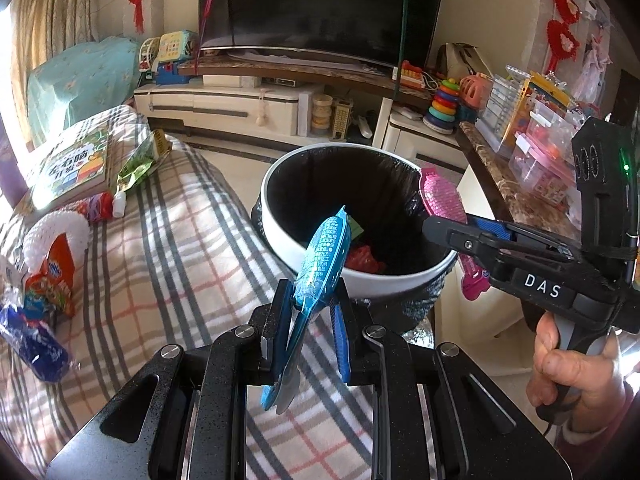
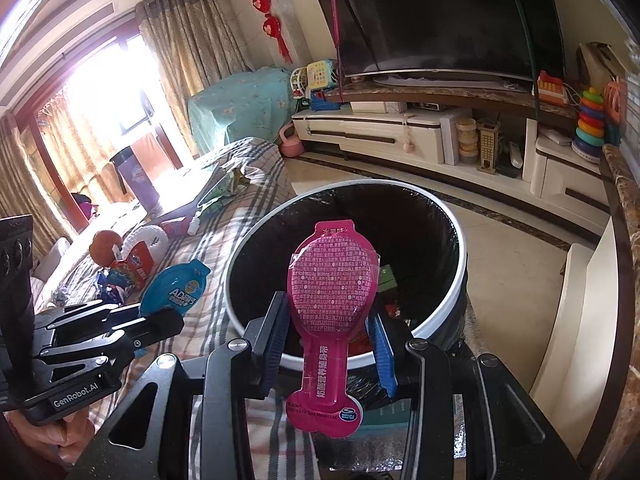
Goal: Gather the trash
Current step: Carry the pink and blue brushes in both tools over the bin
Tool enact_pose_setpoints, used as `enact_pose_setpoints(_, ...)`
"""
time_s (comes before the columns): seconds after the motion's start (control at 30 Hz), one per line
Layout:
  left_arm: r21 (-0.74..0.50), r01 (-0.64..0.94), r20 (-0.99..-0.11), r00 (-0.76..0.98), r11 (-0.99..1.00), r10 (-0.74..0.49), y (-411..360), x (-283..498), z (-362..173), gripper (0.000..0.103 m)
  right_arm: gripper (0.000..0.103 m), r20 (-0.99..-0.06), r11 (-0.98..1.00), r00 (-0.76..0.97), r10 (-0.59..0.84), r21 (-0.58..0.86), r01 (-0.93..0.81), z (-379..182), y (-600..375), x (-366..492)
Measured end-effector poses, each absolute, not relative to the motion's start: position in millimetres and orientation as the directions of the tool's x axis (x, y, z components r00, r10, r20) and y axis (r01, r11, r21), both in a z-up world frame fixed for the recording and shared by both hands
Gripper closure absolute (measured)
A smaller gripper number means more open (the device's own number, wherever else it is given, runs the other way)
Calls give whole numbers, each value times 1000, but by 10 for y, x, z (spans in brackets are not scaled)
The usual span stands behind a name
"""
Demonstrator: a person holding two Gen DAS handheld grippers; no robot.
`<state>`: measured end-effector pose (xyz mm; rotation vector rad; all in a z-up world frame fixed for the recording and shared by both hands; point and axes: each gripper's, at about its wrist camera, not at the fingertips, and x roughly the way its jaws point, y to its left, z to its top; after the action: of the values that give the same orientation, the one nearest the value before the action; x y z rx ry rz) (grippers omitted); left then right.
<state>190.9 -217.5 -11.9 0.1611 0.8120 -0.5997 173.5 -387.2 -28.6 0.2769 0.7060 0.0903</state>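
Observation:
The bin has a white rim and a black liner, with red and green trash at its bottom. My left gripper is shut on a blue spoon-shaped snack packet, which stands up over the bin's near rim. My right gripper comes in from the right, shut on a pink packet at the bin's right rim. In the right wrist view the pink packet stands between the fingers of my right gripper over the bin. My left gripper holds the blue packet left of it.
A plaid-covered surface left of the bin carries several snack wrappers, a book and a green pouch. A marble counter with toy boxes runs along the right. A TV stand lies beyond the bin.

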Motion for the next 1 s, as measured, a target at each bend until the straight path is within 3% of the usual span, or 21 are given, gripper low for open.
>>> enact_pose_setpoints(1.0, -53, 584, -729, 532, 810, -431, -2569, 2309, -69, 85, 63, -661, 963, 734, 154, 265, 37, -324, -4081, 2095)
